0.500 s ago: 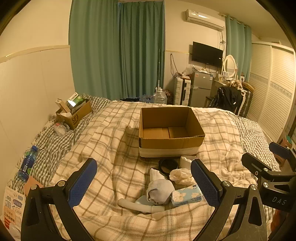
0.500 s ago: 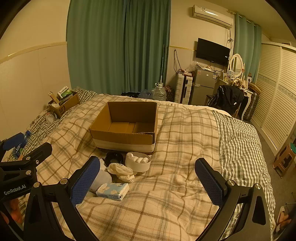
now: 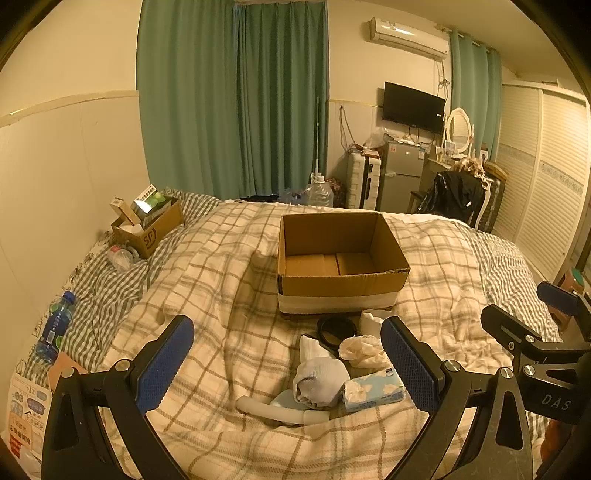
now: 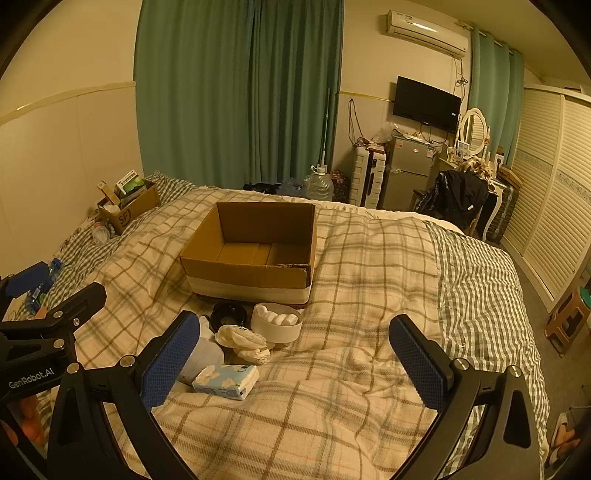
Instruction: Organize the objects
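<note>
A plastic water bottle (image 3: 53, 328) with a blue cap lies at the far left on the green gingham sheet, and behind it a small printed carton (image 3: 149, 229) holds upright packets against the cream wall. The left claw (image 3: 286, 363) hangs released above the bed (image 4: 369, 295), its blue, dimpled rubber pads (image 3: 166, 362) spread wide with nothing between them. Below it the loose things sit in a cluster on the soft, rumpled plaid blanket: a smooth white tube-shaped handle (image 3: 273, 408), a rolled pale sock (image 3: 319, 380) touching a soft blue-and-white tissue pack (image 3: 373, 391), a crumpled cream cloth (image 3: 360, 350), and a round black dish (image 3: 337, 329). Just beside the dish stands a round white tub (image 4: 277, 325) holding white rounded pieces. Directly behind the cluster rests the open cardboard box (image 3: 340, 258), rectangular, brown and matte, with a pale band around its base and its flat floor bare. The right claw (image 4: 293, 363) is likewise released, wide apart over the blanket to the right of the cluster, touching nothing. Long green curtains (image 3: 232, 99) hang in folds behind the bed. Farther right stand a grey fridge (image 4: 408, 171), a wall-mounted black television (image 4: 426, 103), an air conditioner (image 4: 424, 31) near the ceiling, an oval mirror (image 4: 473, 131), and white louvred wardrobe doors (image 4: 546, 177).
</note>
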`<action>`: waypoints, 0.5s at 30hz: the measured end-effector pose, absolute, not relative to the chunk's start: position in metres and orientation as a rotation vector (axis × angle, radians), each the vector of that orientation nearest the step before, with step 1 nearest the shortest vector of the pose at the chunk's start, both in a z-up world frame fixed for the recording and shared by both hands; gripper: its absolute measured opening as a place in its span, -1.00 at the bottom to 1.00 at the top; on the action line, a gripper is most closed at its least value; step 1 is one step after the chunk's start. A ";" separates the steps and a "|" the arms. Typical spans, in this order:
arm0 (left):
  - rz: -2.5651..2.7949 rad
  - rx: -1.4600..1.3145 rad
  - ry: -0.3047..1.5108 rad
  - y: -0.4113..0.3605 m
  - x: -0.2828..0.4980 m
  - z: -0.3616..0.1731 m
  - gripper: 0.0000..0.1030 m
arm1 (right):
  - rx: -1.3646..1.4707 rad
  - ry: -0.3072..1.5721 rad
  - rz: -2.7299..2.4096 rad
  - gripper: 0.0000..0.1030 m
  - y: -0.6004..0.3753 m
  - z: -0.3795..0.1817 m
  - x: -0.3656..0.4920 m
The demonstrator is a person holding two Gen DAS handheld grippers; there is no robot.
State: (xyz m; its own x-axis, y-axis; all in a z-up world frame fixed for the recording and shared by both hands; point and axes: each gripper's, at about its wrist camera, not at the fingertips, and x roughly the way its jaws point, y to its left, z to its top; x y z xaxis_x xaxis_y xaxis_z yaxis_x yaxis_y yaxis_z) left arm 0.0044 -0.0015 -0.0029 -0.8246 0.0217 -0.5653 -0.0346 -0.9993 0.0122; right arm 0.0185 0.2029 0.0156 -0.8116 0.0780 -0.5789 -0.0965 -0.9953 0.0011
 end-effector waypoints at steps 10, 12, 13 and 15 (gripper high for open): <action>2.962 -0.925 0.053 0.001 0.006 -0.006 1.00 | -0.930 0.051 2.905 0.99 0.203 0.015 0.019; 2.958 -0.924 0.058 0.002 0.006 -0.007 1.00 | -0.931 0.051 2.904 0.99 0.203 0.015 0.018; 2.955 -0.926 0.060 0.002 0.006 -0.007 1.00 | -0.931 0.050 2.904 0.99 0.203 0.016 0.018; 2.950 -0.933 0.062 0.003 0.005 -0.008 1.00 | -0.935 0.053 2.902 0.99 0.203 0.015 0.018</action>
State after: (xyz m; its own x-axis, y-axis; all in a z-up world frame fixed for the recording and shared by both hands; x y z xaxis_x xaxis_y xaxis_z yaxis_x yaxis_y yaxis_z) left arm 0.0047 0.0029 -0.0080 -0.8174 0.0325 -0.5751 -0.0565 -0.9981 0.0239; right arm 0.0180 0.2035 0.0148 -0.8080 0.0772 -0.5841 -0.0985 -0.9951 0.0048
